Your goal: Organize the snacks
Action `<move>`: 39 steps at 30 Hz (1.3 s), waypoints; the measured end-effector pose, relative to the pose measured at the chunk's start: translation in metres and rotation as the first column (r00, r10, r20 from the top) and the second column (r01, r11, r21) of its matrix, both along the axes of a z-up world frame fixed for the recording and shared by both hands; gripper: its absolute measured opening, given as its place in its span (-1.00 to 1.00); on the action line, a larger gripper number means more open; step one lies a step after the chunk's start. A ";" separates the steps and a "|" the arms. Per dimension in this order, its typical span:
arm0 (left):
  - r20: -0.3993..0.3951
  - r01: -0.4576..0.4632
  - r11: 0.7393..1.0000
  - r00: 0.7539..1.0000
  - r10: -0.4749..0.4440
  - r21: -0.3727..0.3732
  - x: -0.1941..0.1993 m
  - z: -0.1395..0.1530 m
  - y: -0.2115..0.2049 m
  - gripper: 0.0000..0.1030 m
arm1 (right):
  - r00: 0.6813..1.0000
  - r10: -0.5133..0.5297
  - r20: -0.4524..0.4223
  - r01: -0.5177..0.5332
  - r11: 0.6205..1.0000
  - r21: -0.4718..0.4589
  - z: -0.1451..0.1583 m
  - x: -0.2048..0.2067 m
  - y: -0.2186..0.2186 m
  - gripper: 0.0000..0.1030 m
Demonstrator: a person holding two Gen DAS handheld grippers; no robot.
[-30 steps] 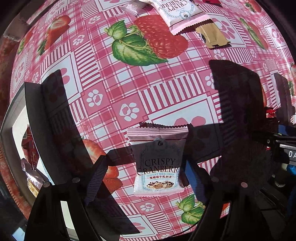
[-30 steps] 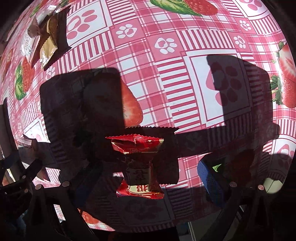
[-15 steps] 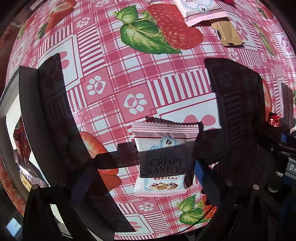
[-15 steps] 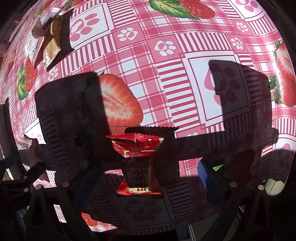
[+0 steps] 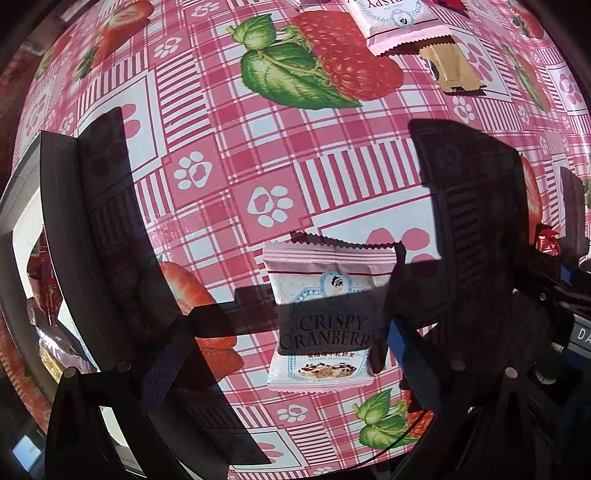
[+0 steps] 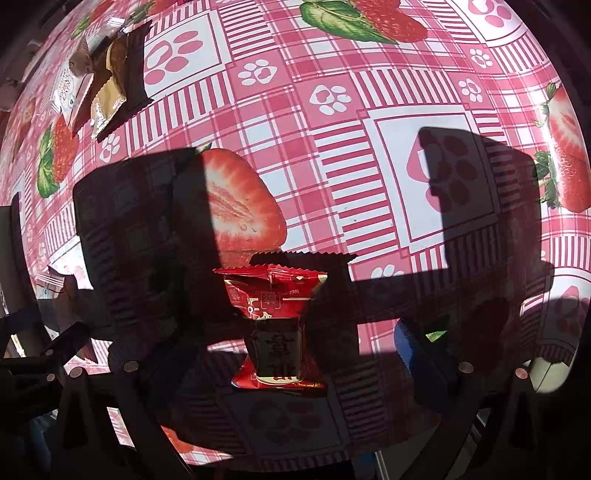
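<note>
The left gripper [image 5: 280, 354] points straight down at the worktop [image 5: 332, 177], which wears a pink checked cloth printed with strawberries and paw prints. Its fingers [image 5: 166, 365] are released and stand spread wide, one at about 8 o'clock and the other at about 4 o'clock in the left wrist view. Between them, touched by neither, a pink cranberry snack packet [image 5: 325, 317] lies flat on the cloth, its printed face up and partly in the gripper's shadow. At 9 o'clock sits a tray [image 5: 22, 206] with a pale floor; some wrapped snacks lie in it, though which ones is hard to tell. At 1 o'clock, well apart from the gripper, lies a second pink packet [image 5: 395, 18] with a gold wrapper [image 5: 448, 68] just beside it. A bit of red wrapper shows at 3 o'clock, next to the dark frame of the other gripper.

The right gripper [image 6: 280, 354] also points down. Its fingers [image 6: 417, 350] are released and wide, and a red snack packet [image 6: 275, 325] lies on the cloth between them, free of both, pinched at the middle, mostly in shadow. At 10 o'clock in this view, well away, a gold packet [image 6: 109, 99] and a white packet [image 6: 66, 88] lie side by side.
</note>
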State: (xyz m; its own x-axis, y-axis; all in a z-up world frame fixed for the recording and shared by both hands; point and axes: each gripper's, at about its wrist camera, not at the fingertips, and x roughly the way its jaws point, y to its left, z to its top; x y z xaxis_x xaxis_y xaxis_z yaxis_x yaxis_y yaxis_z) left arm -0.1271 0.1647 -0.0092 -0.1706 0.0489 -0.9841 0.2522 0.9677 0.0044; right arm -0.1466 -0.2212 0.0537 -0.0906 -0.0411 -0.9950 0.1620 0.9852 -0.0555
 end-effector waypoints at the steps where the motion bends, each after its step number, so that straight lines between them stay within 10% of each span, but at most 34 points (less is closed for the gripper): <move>1: 0.000 0.000 1.000 1.000 0.000 0.000 0.000 0.000 0.000 1.00 | 1.000 0.000 0.001 0.000 1.000 0.000 0.001 -0.002 0.000 1.00; 39: 0.002 -0.005 1.000 1.000 0.005 -0.003 0.003 -0.003 0.001 1.00 | 1.000 0.007 0.004 -0.007 1.000 -0.002 0.000 0.003 0.000 1.00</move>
State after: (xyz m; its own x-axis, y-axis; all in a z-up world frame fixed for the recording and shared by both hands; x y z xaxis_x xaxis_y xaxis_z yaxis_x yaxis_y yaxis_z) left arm -0.1240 0.1661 -0.0117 -0.1685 0.0455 -0.9846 0.2469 0.9690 0.0025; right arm -0.1436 -0.2213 0.0539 -0.0867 -0.0437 -0.9953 0.1556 0.9862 -0.0568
